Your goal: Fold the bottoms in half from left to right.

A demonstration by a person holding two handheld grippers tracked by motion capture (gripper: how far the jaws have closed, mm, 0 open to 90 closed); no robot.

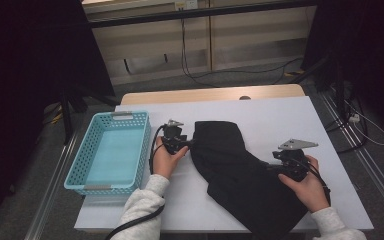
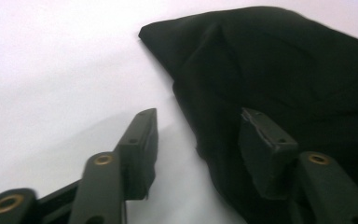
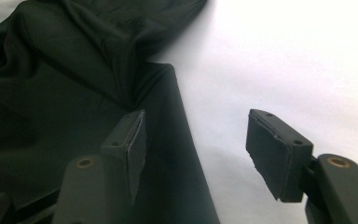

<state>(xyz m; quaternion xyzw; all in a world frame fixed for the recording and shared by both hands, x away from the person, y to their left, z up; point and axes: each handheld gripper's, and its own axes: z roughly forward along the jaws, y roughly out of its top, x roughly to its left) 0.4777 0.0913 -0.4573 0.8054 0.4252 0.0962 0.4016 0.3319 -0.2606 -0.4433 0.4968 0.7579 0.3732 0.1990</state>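
Observation:
A black garment (image 1: 237,172) lies crumpled across the middle of the white table (image 1: 280,117), running from the centre toward the front edge. My left gripper (image 1: 187,143) sits at its upper left edge. In the left gripper view that gripper (image 2: 199,140) is open: one jaw is over bare table, the other over the garment (image 2: 279,60), and nothing is pinched. My right gripper (image 1: 274,165) rests at the cloth's right edge. It (image 3: 196,142) is open too, with its left jaw above the garment (image 3: 51,79) and its right jaw above the table.
A light blue plastic basket (image 1: 80,160) stands empty at the table's left side, close to my left hand. White table surface lies to the right of the garment and behind it. Beyond the table are floor cables and a wooden wall panel.

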